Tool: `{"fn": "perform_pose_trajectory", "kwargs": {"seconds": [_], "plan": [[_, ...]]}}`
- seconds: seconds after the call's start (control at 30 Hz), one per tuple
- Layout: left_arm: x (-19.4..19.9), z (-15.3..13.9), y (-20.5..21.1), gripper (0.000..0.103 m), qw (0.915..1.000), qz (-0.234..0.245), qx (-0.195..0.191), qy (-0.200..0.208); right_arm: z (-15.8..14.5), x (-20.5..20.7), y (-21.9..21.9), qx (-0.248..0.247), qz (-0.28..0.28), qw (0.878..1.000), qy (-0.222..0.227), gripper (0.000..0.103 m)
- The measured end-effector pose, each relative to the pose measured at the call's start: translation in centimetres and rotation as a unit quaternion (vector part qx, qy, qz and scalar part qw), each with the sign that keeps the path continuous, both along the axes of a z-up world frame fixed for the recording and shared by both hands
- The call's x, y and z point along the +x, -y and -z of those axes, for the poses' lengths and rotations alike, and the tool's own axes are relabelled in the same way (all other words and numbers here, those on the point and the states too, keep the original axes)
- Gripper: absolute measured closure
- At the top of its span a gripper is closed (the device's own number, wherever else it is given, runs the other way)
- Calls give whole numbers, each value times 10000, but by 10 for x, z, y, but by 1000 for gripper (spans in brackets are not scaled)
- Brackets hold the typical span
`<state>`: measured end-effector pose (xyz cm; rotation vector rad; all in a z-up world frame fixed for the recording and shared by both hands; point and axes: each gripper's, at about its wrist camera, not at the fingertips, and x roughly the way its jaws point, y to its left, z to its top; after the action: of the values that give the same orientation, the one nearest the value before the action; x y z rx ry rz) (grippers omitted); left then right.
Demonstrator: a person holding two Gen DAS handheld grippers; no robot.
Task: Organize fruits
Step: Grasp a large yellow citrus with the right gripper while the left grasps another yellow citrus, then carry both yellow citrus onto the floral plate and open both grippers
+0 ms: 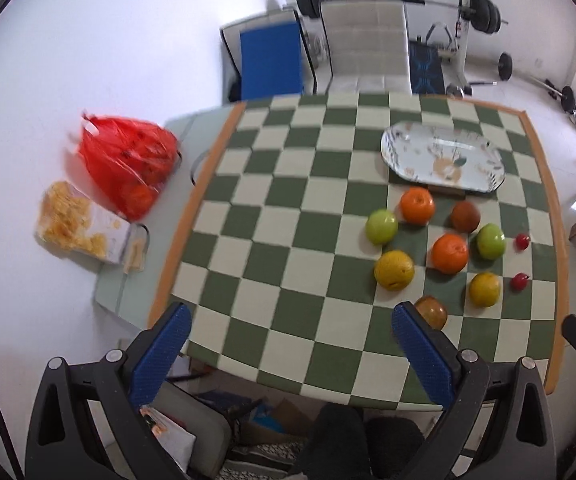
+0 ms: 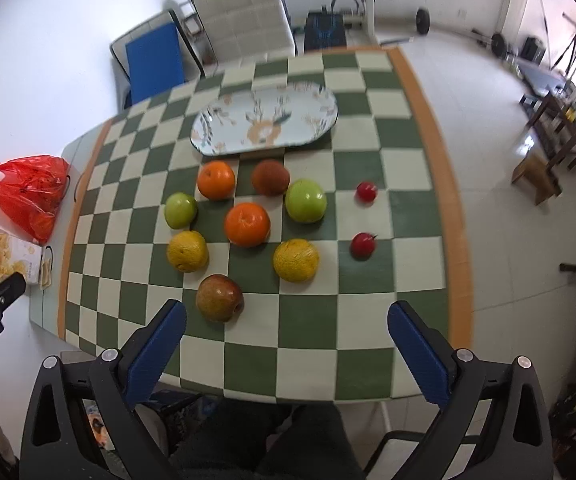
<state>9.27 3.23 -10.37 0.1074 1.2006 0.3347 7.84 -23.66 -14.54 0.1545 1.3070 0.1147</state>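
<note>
Right claw (image 2: 286,318) (wide) just behind fruits (image 2: 247,224)

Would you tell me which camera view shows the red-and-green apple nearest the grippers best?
The right wrist view: the apple lies whole and unobstructed there. In the left wrist view, the left gripper's finger hides part of it.

Both wrist views high above near table edge (image 2: 454,240), facing forward-down (shared: fruit, plate (image 2: 264,118)).
</note>
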Motion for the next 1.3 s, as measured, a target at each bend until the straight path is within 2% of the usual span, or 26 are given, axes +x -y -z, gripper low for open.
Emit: {"fn": "perform_pose_trajectory", "kwargs": {"seconds": [0.13,0.23,0.33,0.4,0.5,0.6,0.67,0.7,0.73,0.8,0.83,0.9,1.0,1.23,1.3], "plan": [[31,52,-12,3,9975,-54,-449,-545,71,30,-8,-42,81,9986,-523,3],[61,93,-13,7,9910,16,-905,-985,108,43,-13,0,185,9964,-831,7],[89,129,-9,9,9808,106,-1357,-1397,128,49,-11,-25,339,9934,-1093,10],[106,156,-2,9,9700,188,-1697,-1731,136,53,-10,0,466,9912,-1243,12],[122,188,9,9,9555,354,-1975,-2162,154,62,-9,97,665,9870,-1459,13],[132,218,19,9,9436,494,-2097,-2514,169,72,-8,152,831,9838,-1584,16],[134,231,25,9,9389,589,-2118,-2650,177,78,-8,189,926,9817,-1653,17],[135,237,27,10,9365,649,-2127,-2710,180,81,-8,213,964,9808,-1679,18],[135,241,29,14,9353,697,-2131,-2737,184,83,-9,225,988,9798,-1721,19],[134,248,32,24,9315,827,-2136,-2827,193,87,-12,151,1006,9773,-1856,23],[134,252,34,32,9303,887,-2101,-2873,197,89,-13,145,1007,9763,-1912,25],[133,257,35,42,9312,1001,-1995,-2882,205,89,-15,151,1015,9740,-2020,33],[131,257,33,42,9321,1041,-2060,-2792,214,91,-19,256,1055,9716,-2102,41],[118,249,28,42,9386,1070,-1998,-2601,208,87,-23,248,932,9754,-1980,42],[116,233,25,42,9378,1061,-2084,-2567,199,85,-19,416,913,9761,-1929,42]]}}
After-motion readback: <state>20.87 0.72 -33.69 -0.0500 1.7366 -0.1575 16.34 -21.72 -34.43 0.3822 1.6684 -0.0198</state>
